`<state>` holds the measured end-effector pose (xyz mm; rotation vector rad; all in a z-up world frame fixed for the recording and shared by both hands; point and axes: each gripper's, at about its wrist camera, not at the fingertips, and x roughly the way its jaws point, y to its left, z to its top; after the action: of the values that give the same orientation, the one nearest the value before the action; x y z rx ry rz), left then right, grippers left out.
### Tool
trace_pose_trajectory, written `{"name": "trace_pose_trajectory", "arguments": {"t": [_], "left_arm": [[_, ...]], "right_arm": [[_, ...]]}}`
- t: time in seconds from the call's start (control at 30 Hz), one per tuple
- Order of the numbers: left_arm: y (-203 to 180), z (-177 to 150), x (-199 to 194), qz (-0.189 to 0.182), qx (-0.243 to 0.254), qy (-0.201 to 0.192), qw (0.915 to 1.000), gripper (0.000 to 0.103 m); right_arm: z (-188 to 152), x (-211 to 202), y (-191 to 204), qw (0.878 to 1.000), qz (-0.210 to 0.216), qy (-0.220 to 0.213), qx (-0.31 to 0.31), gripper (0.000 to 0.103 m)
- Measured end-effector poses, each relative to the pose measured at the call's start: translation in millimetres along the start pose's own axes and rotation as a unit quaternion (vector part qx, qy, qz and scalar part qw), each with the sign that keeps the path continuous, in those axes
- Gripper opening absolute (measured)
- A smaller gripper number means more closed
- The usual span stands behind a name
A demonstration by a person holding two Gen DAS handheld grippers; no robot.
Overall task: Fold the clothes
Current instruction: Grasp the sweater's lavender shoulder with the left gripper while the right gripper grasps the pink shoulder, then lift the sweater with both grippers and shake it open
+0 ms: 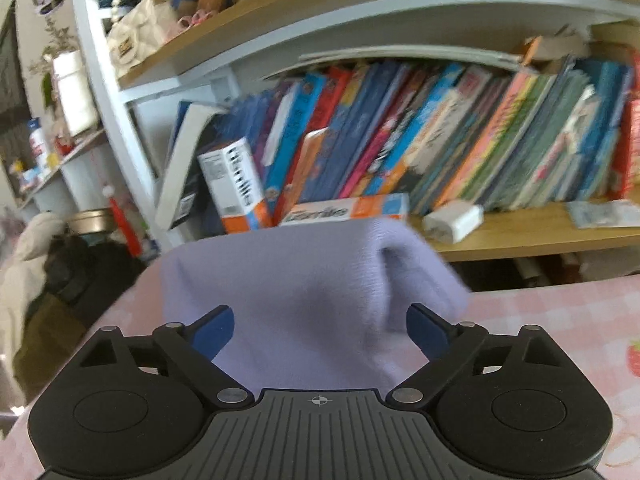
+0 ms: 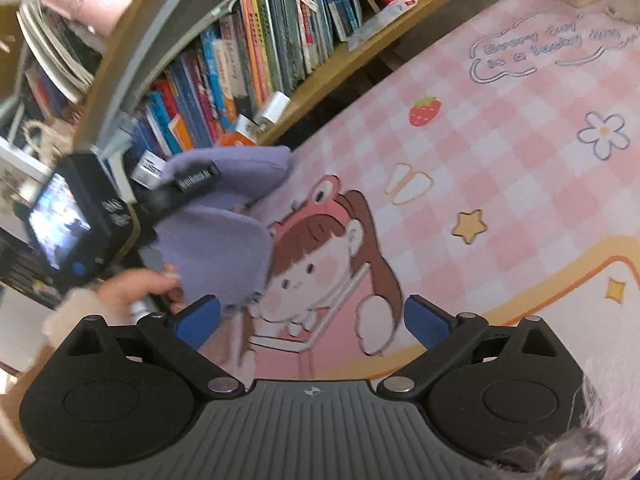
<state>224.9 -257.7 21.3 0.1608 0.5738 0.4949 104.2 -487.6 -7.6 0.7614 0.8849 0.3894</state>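
A lavender knit garment (image 1: 312, 296) lies bunched on the pink checked mat (image 1: 560, 312), and a fold of it rises at the right. My left gripper (image 1: 320, 332) is open, with its blue-padded fingers wide apart on either side of the cloth. In the right wrist view the same garment (image 2: 216, 240) sits at the mat's left edge. A black finger (image 2: 192, 184) of the left gripper lies across it, and a hand (image 2: 136, 284) holds that tool. My right gripper (image 2: 312, 326) is open over the cartoon girl print (image 2: 312, 264), with nothing between its fingers.
A bookshelf (image 1: 520, 236) packed with leaning books (image 1: 440, 140) runs along the far side of the table. On it are a white charger (image 1: 452, 220) and orange-and-white boxes (image 1: 236, 184). Bags and clutter (image 1: 52, 280) sit left of the table. The pink mat (image 2: 500, 140) stretches to the right.
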Motion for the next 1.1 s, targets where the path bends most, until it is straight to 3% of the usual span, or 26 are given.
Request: {"name": "trace_pose_trajectory", "arguments": {"t": [0.07, 0.1, 0.2, 0.23, 0.3, 0.5, 0.7, 0.9, 1.0, 1.07, 1.1], "left_arm": [[9.3, -0.7, 7.1, 0.014, -0.009, 0.006, 0.9998, 0.094], [14.4, -1.2, 9.8, 0.015, -0.010, 0.008, 0.9998, 0.085], [30.7, -3.2, 14.2, -0.001, -0.012, 0.014, 0.9998, 0.031], [36.9, -4.1, 14.2, -0.007, -0.016, 0.017, 0.9997, 0.022], [50.1, -7.4, 10.1, -0.020, -0.026, 0.013, 0.9994, 0.016], [79.2, -28.5, -32.9, -0.058, 0.038, -0.019, 0.9974, 0.013], [118.4, -51.7, -91.5, -0.087, 0.047, -0.034, 0.9945, 0.013], [136.1, -63.3, -130.5, -0.089, 0.086, -0.057, 0.9906, 0.013], [138.7, -71.6, -148.0, -0.089, 0.092, -0.061, 0.9899, 0.013], [140.4, -77.2, -159.7, -0.088, 0.096, -0.064, 0.9894, 0.013], [141.3, -80.0, -165.5, -0.088, 0.098, -0.065, 0.9891, 0.013]], "right_arm": [[1.5, 2.3, -2.6, 1.000, 0.012, 0.007, 0.011, 0.100], [1.8, 4.1, -3.1, 1.000, 0.018, 0.012, 0.017, 0.100], [2.7, 9.6, -4.2, 0.998, 0.038, 0.029, 0.033, 0.100], [2.6, 11.5, -2.7, 0.998, 0.046, 0.035, 0.033, 0.100], [1.6, 14.2, 1.7, 0.997, 0.059, 0.042, 0.029, 0.100], [-0.6, 19.1, 9.8, 0.993, 0.099, 0.058, 0.028, 0.100], [-10.1, 27.5, 2.3, 0.989, 0.105, 0.073, 0.075, 0.101], [-24.6, 31.4, -4.0, 0.981, 0.112, 0.104, 0.123, 0.102], [-32.0, 32.4, -4.3, 0.975, 0.125, 0.120, 0.140, 0.095], [-36.7, 33.6, -3.7, 0.972, 0.131, 0.127, 0.150, 0.070], [-39.0, 34.5, -3.4, 0.970, 0.134, 0.132, 0.154, 0.064]]}}
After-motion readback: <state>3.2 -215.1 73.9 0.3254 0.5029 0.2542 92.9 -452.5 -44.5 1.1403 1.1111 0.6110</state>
